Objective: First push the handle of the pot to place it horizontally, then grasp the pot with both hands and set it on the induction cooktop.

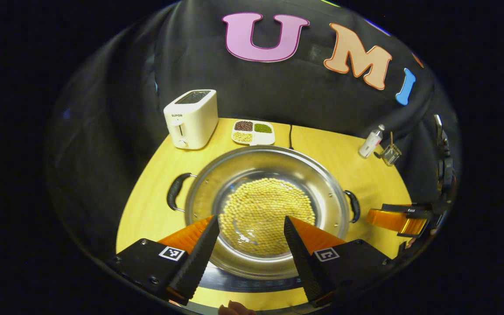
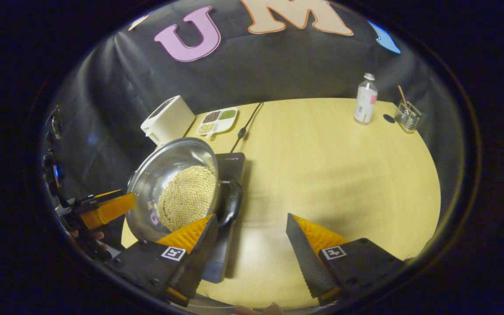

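Left tool (image 1: 250,238) spread wide, low in the frame of the left gripper view, both fingers apart over the near rim of the pot (image 1: 265,205) and gripping nothing. Right tool (image 2: 250,236) likewise wide and empty, low in the right gripper view, pointed at bare yellow surface (image 2: 344,166) with the pot off to its left.

Pot sitting at centre frame in the left gripper view, already on the black cooktop (image 2: 232,168), whose dark edge peeks out beneath the rim; full of pale beans. Side handles (image 1: 175,191) lying level at left and right of the rim. Judging by that: handle step done, pot placed, tools let go. Probably nothing left but to draw both tools clear without nudging the rim or handles.

Behind the pot, upper left: white toaster (image 1: 192,119), with short brand lettering near its top front, not to be read off. Beside it, divided tray (image 1: 253,132) of beans. Upper right: small bottle (image 2: 365,99), label too blurred to read, and glass holder (image 2: 407,116) with sticks.
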{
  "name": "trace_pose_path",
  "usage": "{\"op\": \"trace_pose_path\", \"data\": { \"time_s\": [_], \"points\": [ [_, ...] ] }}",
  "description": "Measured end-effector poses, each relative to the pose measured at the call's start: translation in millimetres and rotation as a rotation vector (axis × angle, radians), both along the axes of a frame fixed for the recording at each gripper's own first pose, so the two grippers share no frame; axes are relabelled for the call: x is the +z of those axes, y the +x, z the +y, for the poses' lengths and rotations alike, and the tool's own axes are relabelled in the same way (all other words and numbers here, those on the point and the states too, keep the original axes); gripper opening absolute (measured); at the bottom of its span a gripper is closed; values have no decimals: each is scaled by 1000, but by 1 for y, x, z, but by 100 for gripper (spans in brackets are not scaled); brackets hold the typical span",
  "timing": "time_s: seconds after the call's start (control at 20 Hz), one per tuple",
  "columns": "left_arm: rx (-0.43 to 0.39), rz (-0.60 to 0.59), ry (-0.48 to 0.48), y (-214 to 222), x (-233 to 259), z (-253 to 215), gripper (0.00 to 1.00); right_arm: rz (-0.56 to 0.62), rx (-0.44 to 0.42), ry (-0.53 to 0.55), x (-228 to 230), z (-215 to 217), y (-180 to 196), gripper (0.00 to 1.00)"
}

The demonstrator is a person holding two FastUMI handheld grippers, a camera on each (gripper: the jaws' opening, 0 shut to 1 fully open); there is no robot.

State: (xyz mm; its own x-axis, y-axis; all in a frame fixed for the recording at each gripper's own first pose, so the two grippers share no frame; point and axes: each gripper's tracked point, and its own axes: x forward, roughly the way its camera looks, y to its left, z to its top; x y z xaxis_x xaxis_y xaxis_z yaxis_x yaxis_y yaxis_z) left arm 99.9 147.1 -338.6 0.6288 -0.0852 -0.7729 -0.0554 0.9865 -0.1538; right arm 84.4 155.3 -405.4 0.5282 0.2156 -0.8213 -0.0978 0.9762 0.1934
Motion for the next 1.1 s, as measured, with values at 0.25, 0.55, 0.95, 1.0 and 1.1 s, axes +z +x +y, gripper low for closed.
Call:
{"op": "trace_pose_path", "data": {
  "time_s": [0.25,0.55,0.95,1.0,1.1],
  "points": [
    [20,-35,15,-23,5,-42,92,-28,0,-46,-8,-56,-18,95],
    [-26,17,18,-55,-3,-84,92,-8,-36,-56,-22,-97,-42,95],
    [-176,-112,-56,-48,34,-138,92,-135,-121,-106,51,-119,-53,94],
    [-175,-117,-64,-52,36,-139,96,-152,-122,-116,61,-119,-55,95],
    [-179,-138,-90,-57,42,-143,92,-175,-129,-110,80,-113,-60,95]
  ]
}}
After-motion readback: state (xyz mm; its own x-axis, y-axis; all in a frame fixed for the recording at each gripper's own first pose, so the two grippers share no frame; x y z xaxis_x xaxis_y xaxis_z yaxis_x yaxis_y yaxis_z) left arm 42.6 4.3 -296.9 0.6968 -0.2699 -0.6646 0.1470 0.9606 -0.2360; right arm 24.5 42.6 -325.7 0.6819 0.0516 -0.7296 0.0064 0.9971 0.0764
